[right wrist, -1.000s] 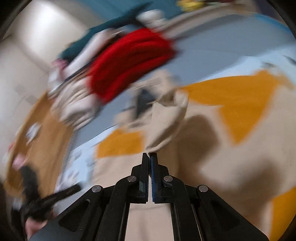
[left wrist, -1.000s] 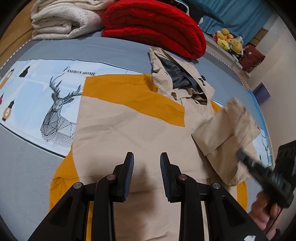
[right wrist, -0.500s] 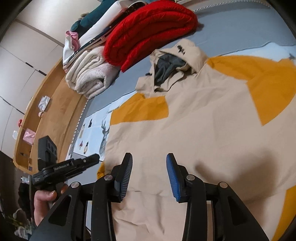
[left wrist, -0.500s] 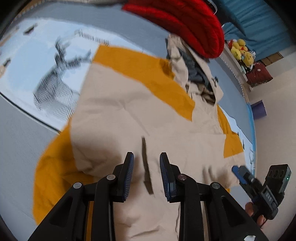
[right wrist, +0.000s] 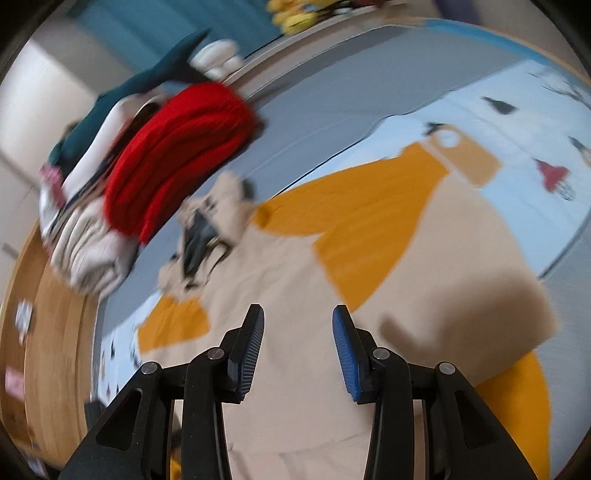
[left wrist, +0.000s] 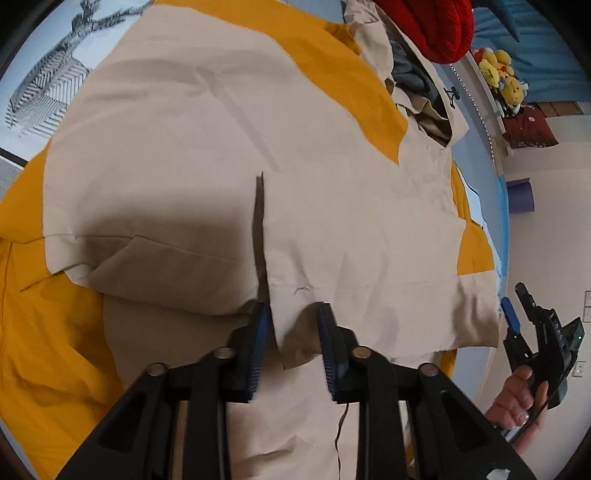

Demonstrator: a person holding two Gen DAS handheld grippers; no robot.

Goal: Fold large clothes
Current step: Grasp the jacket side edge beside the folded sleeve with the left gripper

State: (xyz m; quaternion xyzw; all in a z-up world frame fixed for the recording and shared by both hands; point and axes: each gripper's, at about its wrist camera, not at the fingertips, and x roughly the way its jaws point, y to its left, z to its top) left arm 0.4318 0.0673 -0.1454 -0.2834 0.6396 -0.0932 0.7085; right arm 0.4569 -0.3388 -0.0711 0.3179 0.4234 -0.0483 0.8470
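Jacket (left wrist: 325, 192): beige with orange panels, spread flat on the bed (right wrist: 332, 92); fills most of the left wrist view, hood end toward 1 o'clock.
Sleeve (left wrist: 369, 288): beige, folded in across the body; its cuff edge lies at the tips of the left claw.
Hood (left wrist: 417, 70): beige, grey lining showing, rumpled at 1 o'clock beside the red blanket (left wrist: 436, 26).
Left claw (left wrist: 291, 332): fingers spread, no cloth pinched; low over the jacket, the sleeve's edge between the two pads. Whether the pads touch the cloth I cannot tell.
Right claw (right wrist: 298, 339): fingers spread wide, nothing between them; over the beige body of the jacket. View is motion-blurred.
Right claw from left view (left wrist: 517, 314): at 4 o'clock, just off the jacket's edge, held in a hand (left wrist: 517, 398); blue pad visible.
Bed: grey cover with a pale blue printed sheet (left wrist: 48, 85) carrying a deer drawing, at 10 o'clock under the jacket.
Stack (right wrist: 96, 251): pale folded blankets at 9 o'clock in the right view, next to the red blanket.
Plush toys (left wrist: 502, 74): yellow, on a ledge at 2 o'clock beyond the bed.
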